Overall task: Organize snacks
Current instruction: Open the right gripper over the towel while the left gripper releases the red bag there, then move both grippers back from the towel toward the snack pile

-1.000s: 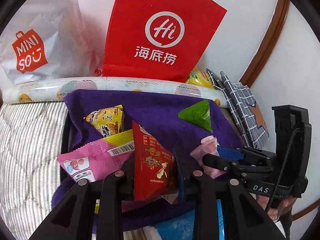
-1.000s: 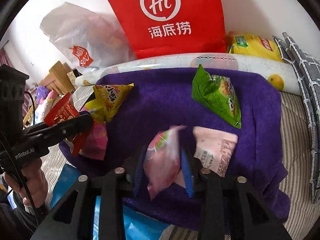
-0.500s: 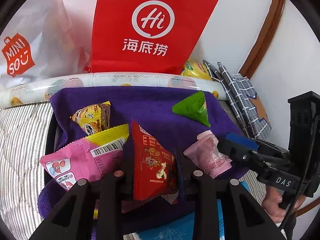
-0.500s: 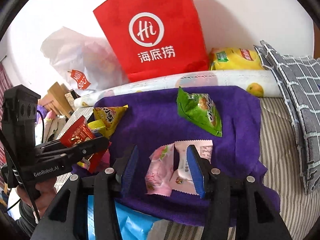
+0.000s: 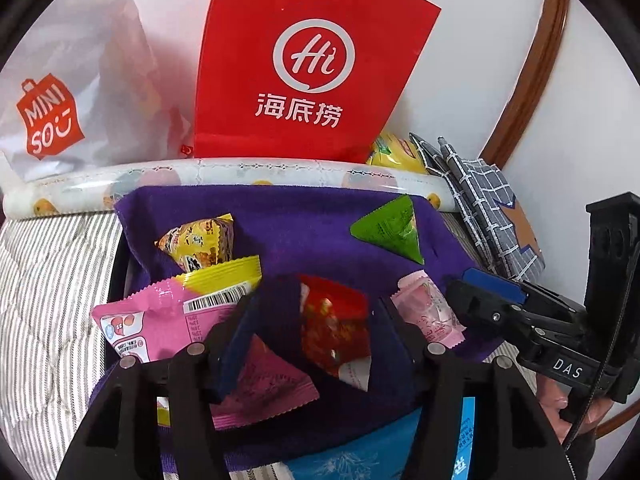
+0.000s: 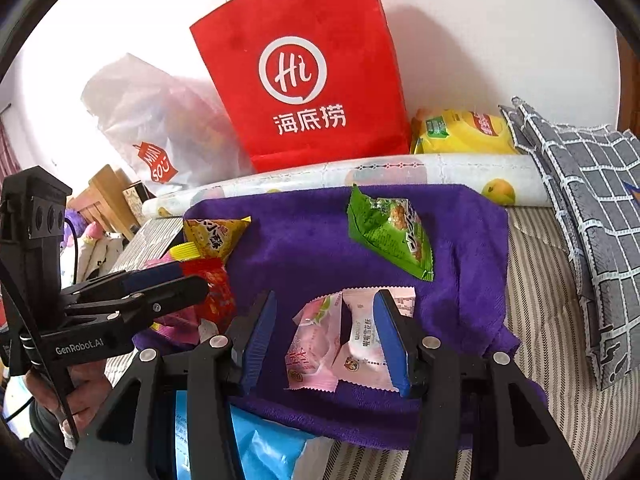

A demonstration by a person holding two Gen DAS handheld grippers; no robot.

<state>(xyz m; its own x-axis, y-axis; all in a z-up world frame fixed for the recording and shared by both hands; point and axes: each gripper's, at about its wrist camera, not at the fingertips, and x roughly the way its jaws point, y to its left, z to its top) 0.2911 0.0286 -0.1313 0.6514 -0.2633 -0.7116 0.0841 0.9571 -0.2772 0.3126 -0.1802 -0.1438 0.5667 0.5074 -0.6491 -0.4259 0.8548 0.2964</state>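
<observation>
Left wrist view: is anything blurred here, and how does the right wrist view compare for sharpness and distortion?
Left wrist view: the red packet between the open jaws is smeared by motion, the rest is sharp, the red bag bows from the fisheye. Right wrist view: sharp throughout, pink packets readable, white wall overexposed, dark corners.

The purple towel point(image 6: 460, 240) is a plush, matt cloth with a fuzzy nap. On it, the green snack packet point(image 6: 390, 236) and the red snack packet point(image 5: 334, 320) are glossy, crinkled plastic film. The red bag point(image 5: 312, 60) looks like smooth matt paper, the white bag point(image 5: 80, 80) like thin, wrinkled plastic. The striped bedding point(image 6: 548, 300) is woven cloth, and the grey checked fabric point(image 6: 592, 184) is soft and matt.
</observation>
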